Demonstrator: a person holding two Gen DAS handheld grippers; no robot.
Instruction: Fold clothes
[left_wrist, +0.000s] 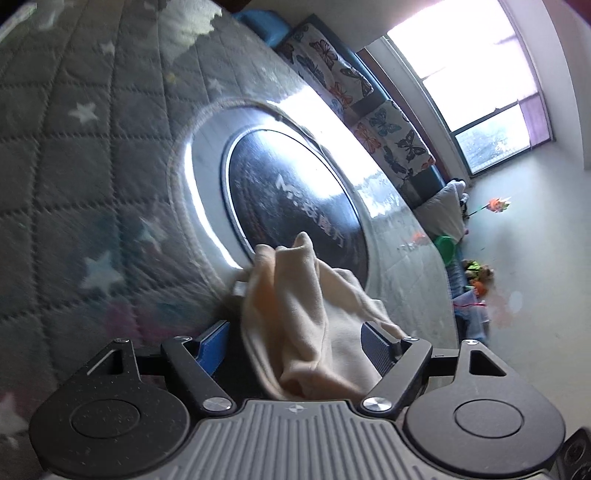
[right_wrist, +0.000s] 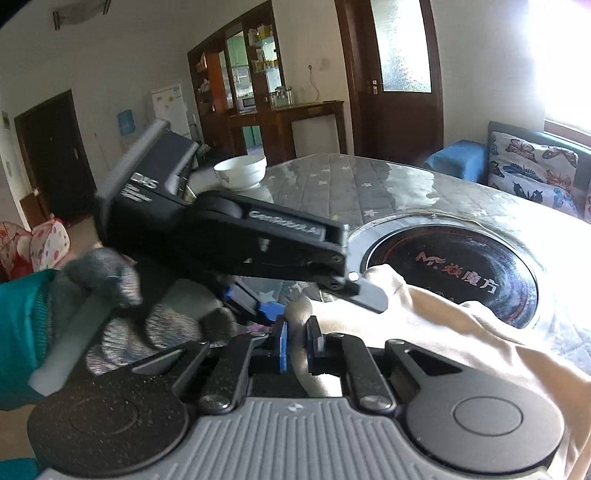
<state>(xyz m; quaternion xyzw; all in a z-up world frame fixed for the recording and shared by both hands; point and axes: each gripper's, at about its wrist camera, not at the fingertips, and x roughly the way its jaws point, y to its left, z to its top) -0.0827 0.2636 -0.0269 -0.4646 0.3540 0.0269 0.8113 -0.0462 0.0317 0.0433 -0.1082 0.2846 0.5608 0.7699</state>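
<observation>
Left wrist view: left gripper (left_wrist: 299, 343) jaws stand wide, cream cloth (left_wrist: 306, 314) bunched loosely between them, above the quilted table (left_wrist: 74, 147). Right gripper (right_wrist: 298, 341) nearly closed, pinching a fold of cloth (right_wrist: 424, 325). Cloth trails over the black hob (right_wrist: 461, 273). Gloved hand (right_wrist: 122, 295) holds the left tool.

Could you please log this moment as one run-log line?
left gripper: open around cream garment | right gripper: shut on cream garment | over black round hob
</observation>
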